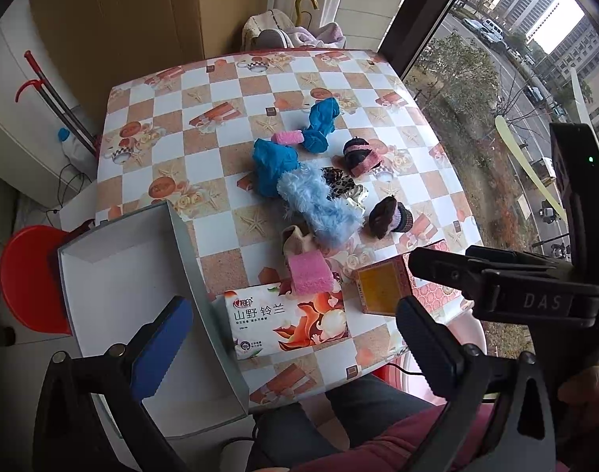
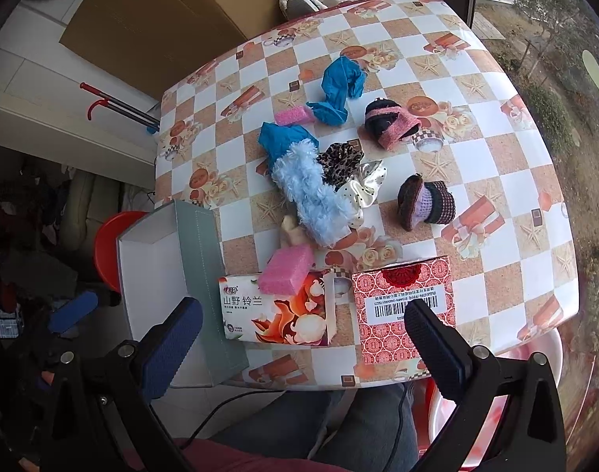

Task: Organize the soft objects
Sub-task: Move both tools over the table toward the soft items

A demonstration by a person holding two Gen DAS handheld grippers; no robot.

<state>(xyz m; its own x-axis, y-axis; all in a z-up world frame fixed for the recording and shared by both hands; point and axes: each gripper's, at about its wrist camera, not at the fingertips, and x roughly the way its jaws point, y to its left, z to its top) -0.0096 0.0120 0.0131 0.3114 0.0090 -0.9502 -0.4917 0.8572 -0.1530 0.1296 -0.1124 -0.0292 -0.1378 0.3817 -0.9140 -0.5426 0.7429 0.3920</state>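
Soft things lie in a heap mid-table: a fluffy light-blue piece (image 1: 319,204) (image 2: 313,196), two crumpled blue cloths (image 1: 274,165) (image 2: 339,90), a leopard scrunchie (image 2: 341,161), two dark knitted items (image 2: 427,204) (image 2: 390,120), and pink sponges (image 1: 309,273) (image 2: 285,269). An open grey box (image 1: 118,295) (image 2: 158,271) with a white inside sits at the table's near left. My left gripper (image 1: 291,348) is open above the near edge, nothing between its fingers. My right gripper (image 2: 305,348) is open too, hovering over the front edge; its black body (image 1: 535,287) shows in the left wrist view.
A floral tissue pack (image 1: 287,318) (image 2: 280,310) and a red patterned box (image 2: 403,306) lie at the front edge. A red stool (image 1: 28,275) stands left of the table, a window on the right. The person's legs (image 2: 339,424) are under the near edge.
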